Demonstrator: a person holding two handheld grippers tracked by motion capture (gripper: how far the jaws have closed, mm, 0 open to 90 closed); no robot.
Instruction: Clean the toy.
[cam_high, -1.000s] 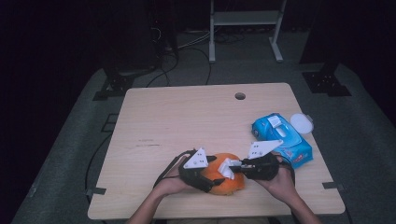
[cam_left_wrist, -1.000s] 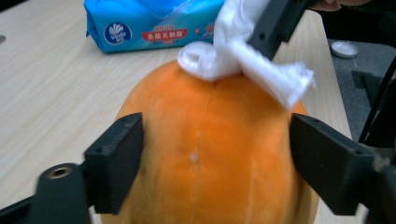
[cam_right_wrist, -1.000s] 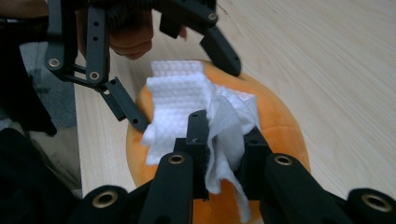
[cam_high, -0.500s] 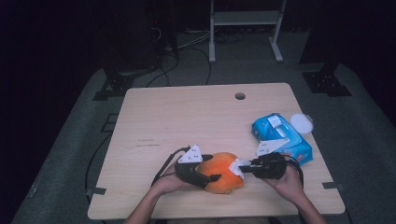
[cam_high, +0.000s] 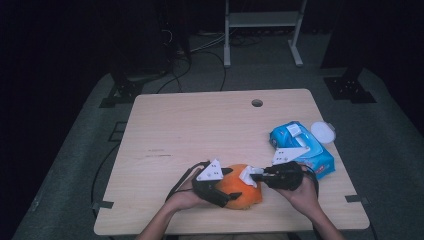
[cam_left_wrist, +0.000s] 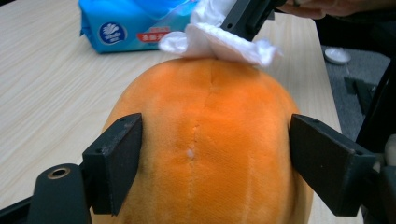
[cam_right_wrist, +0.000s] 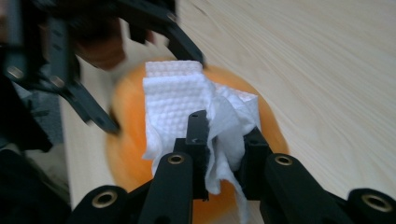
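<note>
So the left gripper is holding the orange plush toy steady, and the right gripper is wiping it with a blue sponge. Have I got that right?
Not quite: the right gripper holds a white wipe, not a blue sponge, as the right gripper view shows. The rest stands: the left gripper holds the orange plush toy steady.

Black fingers (cam_left_wrist: 114, 170) flank an orange plush (cam_left_wrist: 210, 140) under a white wipe (cam_left_wrist: 215, 39).

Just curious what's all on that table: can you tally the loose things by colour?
Orange: 1, the plush toy
Blue: 1, the pack of wipes
White: 2, the wipe on the toy and the round lid beside the pack
Total: 4
</note>
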